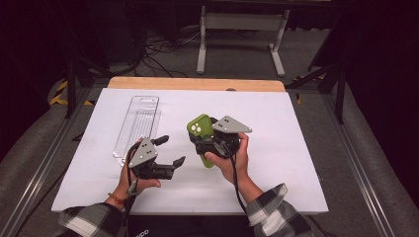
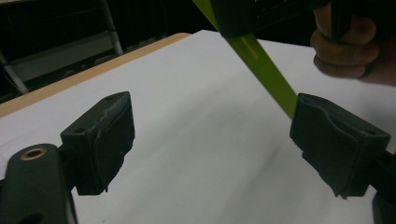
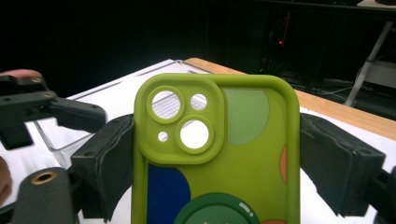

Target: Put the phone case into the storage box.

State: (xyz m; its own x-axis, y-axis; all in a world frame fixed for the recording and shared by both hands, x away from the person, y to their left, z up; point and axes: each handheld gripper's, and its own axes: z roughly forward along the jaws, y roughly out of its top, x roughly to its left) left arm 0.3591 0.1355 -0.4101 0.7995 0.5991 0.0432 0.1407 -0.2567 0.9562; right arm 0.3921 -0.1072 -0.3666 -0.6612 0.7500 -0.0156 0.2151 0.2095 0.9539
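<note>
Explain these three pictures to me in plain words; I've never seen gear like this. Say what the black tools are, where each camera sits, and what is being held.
A person holds a hand-operated two-jaw tool in each hand. One camera looks down from above; one rides on each tool, looking along its jaws. On the white table lies a clear plastic tray. The right gripper is closed on a green phone case, its pads pressing both edges. The left gripper is open, with nothing between its jaws, close beside the case.
</note>
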